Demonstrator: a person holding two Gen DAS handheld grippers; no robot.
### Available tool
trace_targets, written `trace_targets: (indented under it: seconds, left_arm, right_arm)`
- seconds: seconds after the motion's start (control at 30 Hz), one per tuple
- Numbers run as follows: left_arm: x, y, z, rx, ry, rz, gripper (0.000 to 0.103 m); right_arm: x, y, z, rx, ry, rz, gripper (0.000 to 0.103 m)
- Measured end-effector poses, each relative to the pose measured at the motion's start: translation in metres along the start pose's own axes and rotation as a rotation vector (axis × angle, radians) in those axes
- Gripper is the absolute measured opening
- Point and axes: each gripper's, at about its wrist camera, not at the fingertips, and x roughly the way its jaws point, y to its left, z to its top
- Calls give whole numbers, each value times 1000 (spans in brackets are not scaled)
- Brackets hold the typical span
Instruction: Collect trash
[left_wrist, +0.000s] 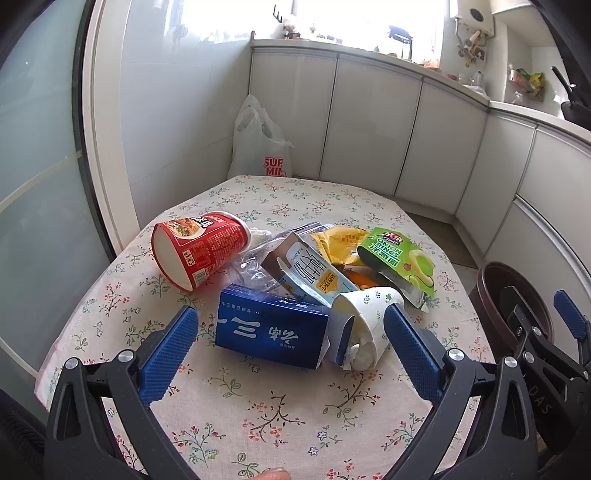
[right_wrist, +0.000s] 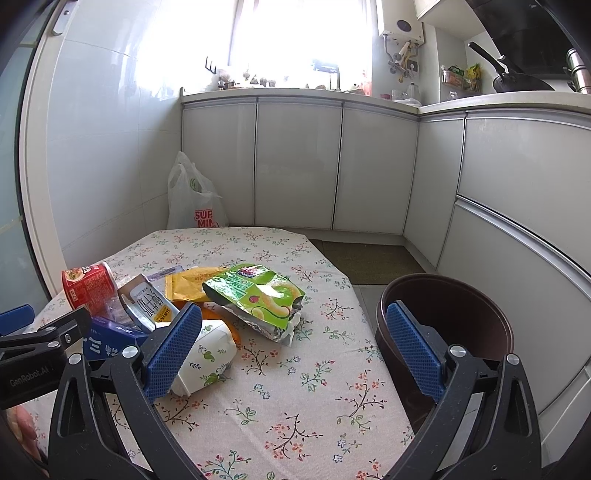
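Note:
A heap of trash lies on the floral tablecloth (left_wrist: 280, 413): a tipped red noodle cup (left_wrist: 199, 247), a blue box (left_wrist: 269, 328), a white paper cup (left_wrist: 365, 321) stuffed with tissue, a milk carton (left_wrist: 310, 273), a yellow wrapper (left_wrist: 343, 243) and a green onion-rings bag (left_wrist: 399, 258). My left gripper (left_wrist: 291, 312) is open, its fingers either side of the blue box and paper cup without touching them. My right gripper (right_wrist: 293, 310) is open and holds nothing. Its left finger is beside the paper cup (right_wrist: 210, 354), with the green bag (right_wrist: 258, 299) ahead. The brown bin (right_wrist: 443, 295) stands right of the table.
A white plastic bag (left_wrist: 258, 144) stands on the floor behind the table, against grey cabinets (right_wrist: 295, 166). A dark floor mat (right_wrist: 369, 262) lies before the cabinets. A glass door (left_wrist: 37, 184) borders the table's left side. The near part of the cloth is bare.

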Motion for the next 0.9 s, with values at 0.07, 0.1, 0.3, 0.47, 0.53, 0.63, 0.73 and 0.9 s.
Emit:
trace_targets:
  seconds: [0.07, 0.1, 0.3, 0.47, 0.53, 0.63, 0.73, 0.9]
  left_arm:
    - [1, 0, 0, 4, 6, 10, 98]
    - [3, 2, 0, -5, 14, 14, 98]
    - [20, 33, 2, -161, 105, 17, 98]
    - [45, 65, -9, -303, 269, 48, 97]
    - [49, 71, -13, -314, 297, 60, 97]
    - [49, 73, -12, -301, 317, 66, 97]
    - [49, 76, -5, -304, 299, 44, 97]
    - [35, 73, 26, -291, 240, -18, 97]
  right_arm:
    - [1, -1, 0, 2, 7, 1, 96]
    - [3, -1, 1, 8, 19, 7, 96]
    - [38, -19, -9, 139, 236, 77, 96]
    - [65, -32, -26, 297, 374, 163, 96]
    - [75, -37, -33, 369, 453, 205, 96]
    - [83, -43, -40, 459, 528, 251, 96]
    - [84, -48, -41, 490, 547, 257, 96]
    - [84, -48, -40, 493, 554, 275, 96]
